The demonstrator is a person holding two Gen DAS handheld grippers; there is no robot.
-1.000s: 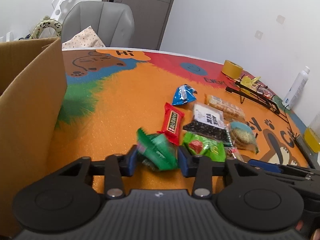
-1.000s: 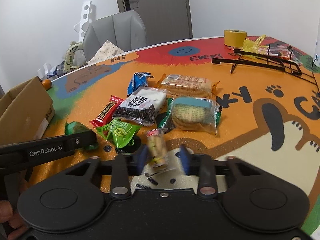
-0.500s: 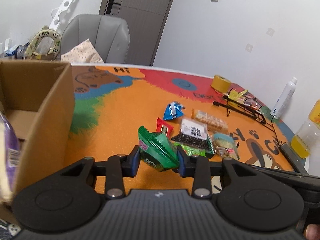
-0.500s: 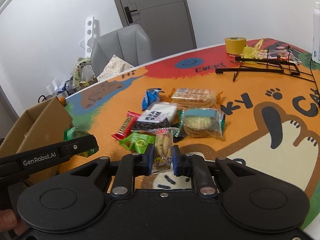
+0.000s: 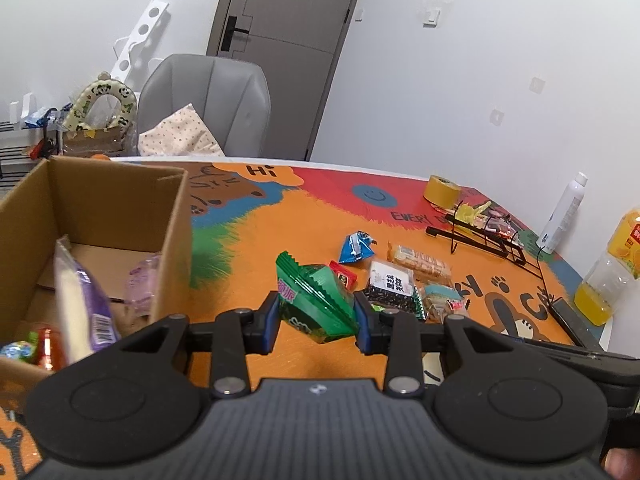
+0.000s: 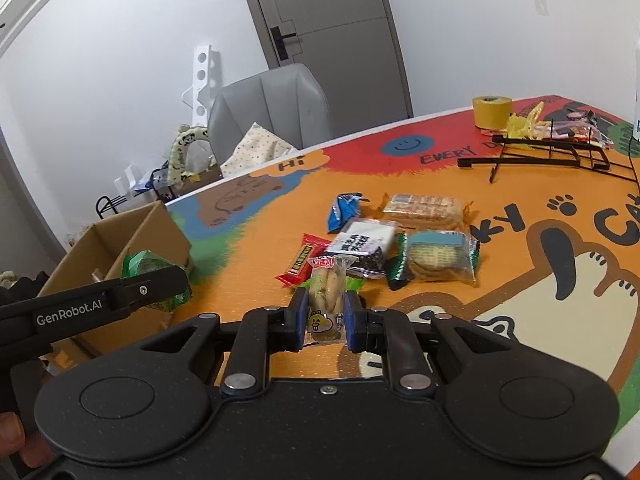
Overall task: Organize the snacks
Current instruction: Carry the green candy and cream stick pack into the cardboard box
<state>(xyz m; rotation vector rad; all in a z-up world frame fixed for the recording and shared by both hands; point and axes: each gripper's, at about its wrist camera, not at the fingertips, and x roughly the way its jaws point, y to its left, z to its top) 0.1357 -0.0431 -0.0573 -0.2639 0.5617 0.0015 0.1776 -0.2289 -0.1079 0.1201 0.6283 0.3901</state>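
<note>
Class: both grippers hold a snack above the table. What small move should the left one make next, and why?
Probably carry the green packet leftward over the cardboard box before letting go. The left gripper is shut on it beside the box wall, not yet above the opening, where other snacks already lie.

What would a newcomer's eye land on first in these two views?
Probably the green snack packet clamped in the left gripper, beside the open cardboard box. Next, the small clear peanut packet pinched upright in the right gripper, with loose snacks scattered on the bright orange cartoon mat behind.
</note>
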